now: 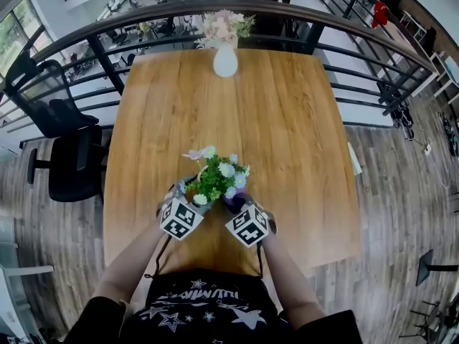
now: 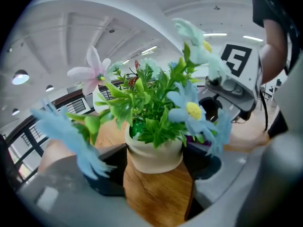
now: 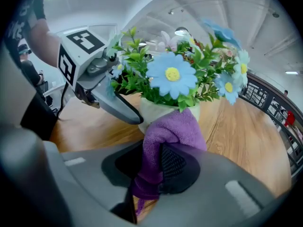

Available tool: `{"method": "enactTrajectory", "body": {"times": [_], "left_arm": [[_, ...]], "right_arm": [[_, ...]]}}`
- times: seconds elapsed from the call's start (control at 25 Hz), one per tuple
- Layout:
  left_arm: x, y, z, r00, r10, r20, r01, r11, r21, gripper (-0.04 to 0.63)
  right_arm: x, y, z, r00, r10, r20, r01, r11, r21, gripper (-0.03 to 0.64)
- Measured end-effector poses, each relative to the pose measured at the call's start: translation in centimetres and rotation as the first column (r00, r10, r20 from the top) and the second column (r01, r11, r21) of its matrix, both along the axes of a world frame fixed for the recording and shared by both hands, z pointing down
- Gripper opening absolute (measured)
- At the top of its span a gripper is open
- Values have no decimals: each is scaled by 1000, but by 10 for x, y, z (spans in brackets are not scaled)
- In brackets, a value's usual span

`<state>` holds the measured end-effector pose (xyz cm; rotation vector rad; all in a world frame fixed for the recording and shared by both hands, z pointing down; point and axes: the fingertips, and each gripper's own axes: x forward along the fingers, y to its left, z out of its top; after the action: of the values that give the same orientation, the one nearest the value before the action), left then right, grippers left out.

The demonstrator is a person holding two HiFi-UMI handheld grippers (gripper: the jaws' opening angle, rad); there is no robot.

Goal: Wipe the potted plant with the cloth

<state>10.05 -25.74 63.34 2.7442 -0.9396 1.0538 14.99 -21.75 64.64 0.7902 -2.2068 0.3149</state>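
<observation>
Overhead, the head view puts the potted plant (image 1: 215, 180) on the wooden table (image 1: 287, 135) near the person's edge, its base out of sight from above. The cloth (image 1: 234, 202) is only a dark purple scrap there.

Only the left gripper (image 2: 154, 163) view shows the cream pot (image 2: 154, 152) between wide-spread jaws, both pads against its sides: a grip.

Only the right gripper (image 3: 156, 162) view shows jaws clamped on the purple cloth, whose folded top presses the pot wall beneath a blue flower (image 3: 171, 74).

The plant stands upright, long axis vertical, stems pointing up.
</observation>
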Motion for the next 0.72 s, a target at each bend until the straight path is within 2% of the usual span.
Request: {"method": "enactTrajectory", "body": {"times": [0.32, 0.72], "left_arm": [[2, 0, -1, 997, -71, -2, 71, 997, -7, 383], [2, 3, -1, 998, -68, 4, 68, 997, -23, 384]], "right_arm": [[-20, 16, -1, 998, -63, 18, 63, 998, -8, 86], [-18, 21, -3, 998, -50, 33, 50, 999, -7, 86]]}}
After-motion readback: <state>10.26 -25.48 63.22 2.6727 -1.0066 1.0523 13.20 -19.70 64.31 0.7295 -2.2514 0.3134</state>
